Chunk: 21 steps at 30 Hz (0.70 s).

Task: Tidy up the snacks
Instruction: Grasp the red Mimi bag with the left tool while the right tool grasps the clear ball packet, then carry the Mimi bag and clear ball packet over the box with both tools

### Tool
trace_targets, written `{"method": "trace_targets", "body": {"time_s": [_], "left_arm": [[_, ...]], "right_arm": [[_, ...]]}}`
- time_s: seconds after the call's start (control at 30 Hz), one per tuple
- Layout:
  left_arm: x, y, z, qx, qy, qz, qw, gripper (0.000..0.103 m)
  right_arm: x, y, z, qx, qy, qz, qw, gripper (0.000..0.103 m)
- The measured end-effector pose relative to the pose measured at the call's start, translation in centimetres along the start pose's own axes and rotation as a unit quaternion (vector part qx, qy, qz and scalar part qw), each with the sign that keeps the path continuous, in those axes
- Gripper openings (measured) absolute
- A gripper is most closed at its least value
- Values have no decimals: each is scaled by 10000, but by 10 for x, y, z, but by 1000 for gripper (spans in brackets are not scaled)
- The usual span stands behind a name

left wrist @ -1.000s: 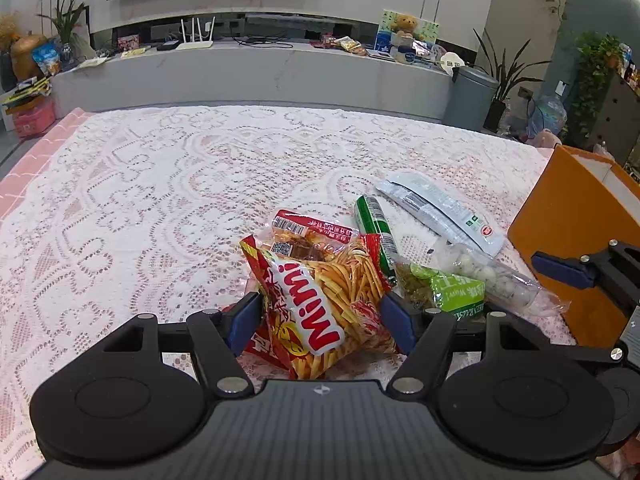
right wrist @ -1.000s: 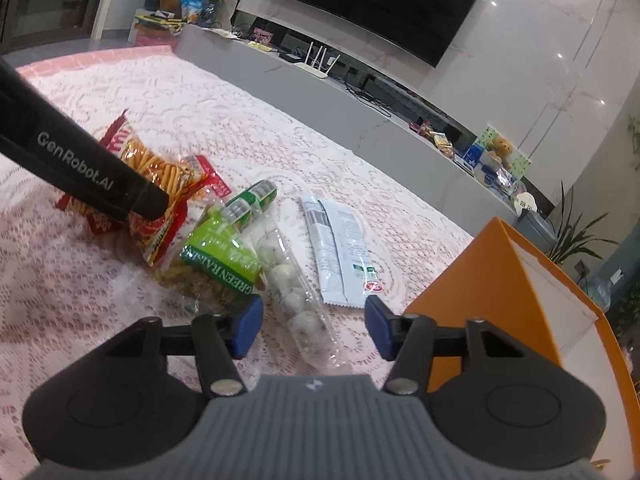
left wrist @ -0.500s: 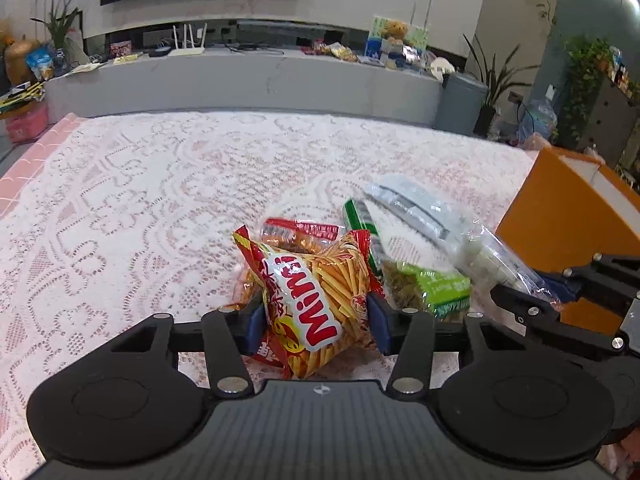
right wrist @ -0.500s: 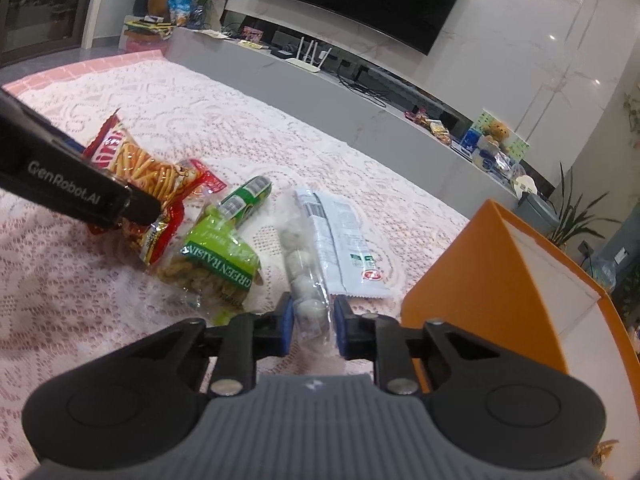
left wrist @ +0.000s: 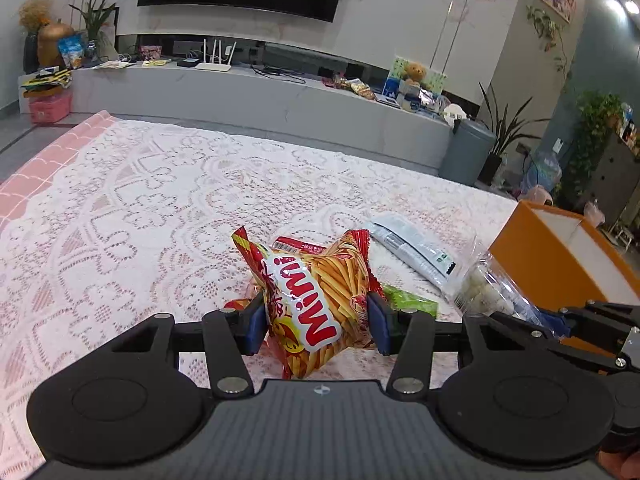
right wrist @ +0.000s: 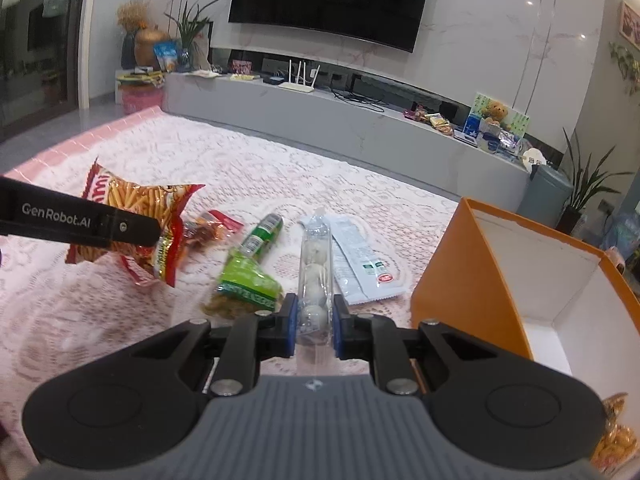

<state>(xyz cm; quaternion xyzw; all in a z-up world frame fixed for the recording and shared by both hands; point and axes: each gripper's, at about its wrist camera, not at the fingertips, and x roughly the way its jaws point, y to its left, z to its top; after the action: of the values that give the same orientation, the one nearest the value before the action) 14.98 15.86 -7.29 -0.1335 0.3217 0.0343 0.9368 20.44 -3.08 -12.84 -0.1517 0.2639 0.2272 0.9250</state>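
Both grippers are clenched: my left gripper (left wrist: 316,322) pinches the red Mimi fries bag (left wrist: 316,300), raised off the lace tablecloth (left wrist: 140,216); my right gripper (right wrist: 314,326) clamps the clear tube of white balls (right wrist: 316,268), just beside the orange box (right wrist: 472,276).

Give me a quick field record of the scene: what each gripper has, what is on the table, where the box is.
left gripper: shut on the red Mimi fries snack bag, lifted off the cloth
right gripper: shut on the clear plastic tube of white balls
on the white lace tablecloth: green raisin pack, green foil stick, pale blue flat sachet, small red-topped clear packet
orange cardboard box: open, white inside, to the right of the snacks; a yellow packet shows at its near corner
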Motion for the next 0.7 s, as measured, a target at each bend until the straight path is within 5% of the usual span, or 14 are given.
{"method": "trace_targets", "body": {"time_s": [0.7], "left_arm": [[-83,-84,-1,274,-43,-520,9983,56]], "right_arm": [[-142,-23,-5,785,-740,238,9939,14]]}}
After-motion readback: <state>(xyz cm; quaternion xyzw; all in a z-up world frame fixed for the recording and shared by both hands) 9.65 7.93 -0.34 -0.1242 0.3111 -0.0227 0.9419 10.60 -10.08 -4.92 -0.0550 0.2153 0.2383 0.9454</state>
